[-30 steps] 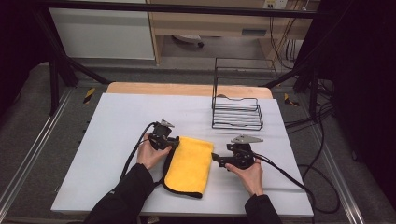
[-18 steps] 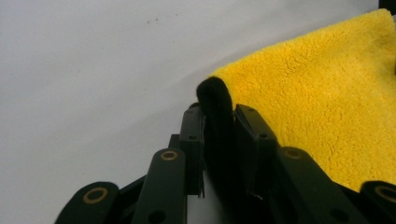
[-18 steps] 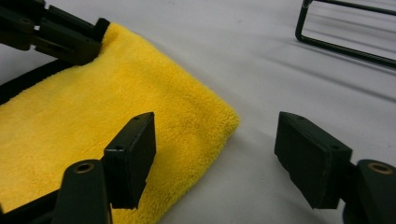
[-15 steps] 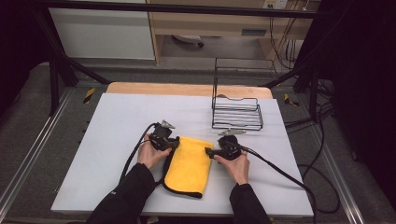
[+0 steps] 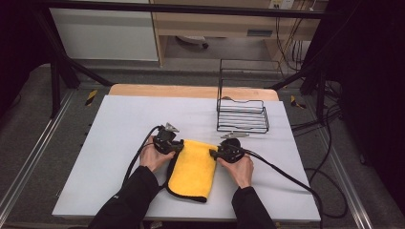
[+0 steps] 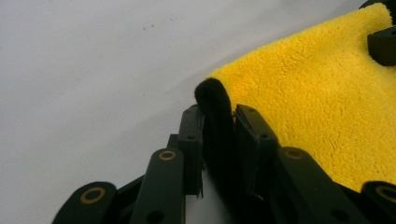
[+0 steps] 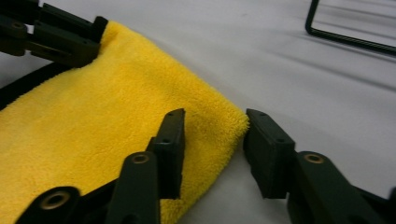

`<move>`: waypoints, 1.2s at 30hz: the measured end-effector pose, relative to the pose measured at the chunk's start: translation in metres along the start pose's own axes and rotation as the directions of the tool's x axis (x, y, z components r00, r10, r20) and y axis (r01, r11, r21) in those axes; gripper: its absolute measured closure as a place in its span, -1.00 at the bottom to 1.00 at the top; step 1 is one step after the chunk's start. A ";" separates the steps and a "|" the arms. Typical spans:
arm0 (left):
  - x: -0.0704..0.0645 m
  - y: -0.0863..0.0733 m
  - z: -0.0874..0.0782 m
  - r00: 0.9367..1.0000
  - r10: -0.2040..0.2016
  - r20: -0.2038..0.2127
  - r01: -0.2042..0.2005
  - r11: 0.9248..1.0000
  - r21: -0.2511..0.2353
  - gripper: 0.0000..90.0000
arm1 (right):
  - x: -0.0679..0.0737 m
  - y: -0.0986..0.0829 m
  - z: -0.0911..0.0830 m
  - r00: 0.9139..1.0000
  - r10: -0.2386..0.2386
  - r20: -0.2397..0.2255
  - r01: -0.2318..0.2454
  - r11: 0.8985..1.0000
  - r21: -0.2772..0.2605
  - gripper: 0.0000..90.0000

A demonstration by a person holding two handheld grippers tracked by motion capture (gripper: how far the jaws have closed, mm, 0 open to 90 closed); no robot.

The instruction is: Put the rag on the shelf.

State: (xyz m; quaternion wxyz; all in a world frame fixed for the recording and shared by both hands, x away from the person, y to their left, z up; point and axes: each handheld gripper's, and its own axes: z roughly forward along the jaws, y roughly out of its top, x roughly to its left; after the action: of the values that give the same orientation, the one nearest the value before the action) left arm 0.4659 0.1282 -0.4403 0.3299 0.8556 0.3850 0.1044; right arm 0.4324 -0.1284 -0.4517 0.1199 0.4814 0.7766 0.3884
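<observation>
While left tongs (image 6: 217,140) pinch it, cloth (image 5: 193,168) lies between both.

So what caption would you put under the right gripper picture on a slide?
Right gripper, jaws open around the near corner of a yellow cloth; left gripper clamps the far corner.

even overhead light brightens the table (image 5: 119,143), dark surroundings; close-up jaws look soft, slightly blurred.

**Background bits on the table**

There's a black wire rack basket (image 5: 242,116) standing upright near the far right of the white tabletop (image 5: 119,124) — light wooden strip (image 5: 191,91) along the far edge, black cables (image 5: 329,143) trailing off right.
</observation>
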 end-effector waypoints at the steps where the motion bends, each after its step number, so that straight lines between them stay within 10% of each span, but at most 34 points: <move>1: 0.000 0.000 0.000 1.000 -0.003 0.002 0.003 1.000 -0.002 0.60 | 0.001 0.000 0.000 1.000 -0.004 0.002 0.004 1.000 0.000 0.38; 25: 0.006 0.000 -0.005 0.996 -0.072 0.045 0.073 0.997 -0.024 0.78 | 0.000 0.004 -0.003 0.993 0.111 -0.037 -0.110 0.993 0.032 0.85; 36: 0.001 -0.003 -0.034 0.997 -0.063 0.051 0.070 0.989 -0.134 0.81 | 0.006 0.009 -0.023 0.992 0.079 -0.103 -0.086 0.994 -0.073 0.87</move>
State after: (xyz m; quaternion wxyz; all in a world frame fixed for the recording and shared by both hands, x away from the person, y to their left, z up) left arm 0.4497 0.1469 -0.4165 0.3995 0.8200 0.3976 0.0996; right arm 0.4227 -0.1327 -0.4286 0.0834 0.4881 0.7453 0.4465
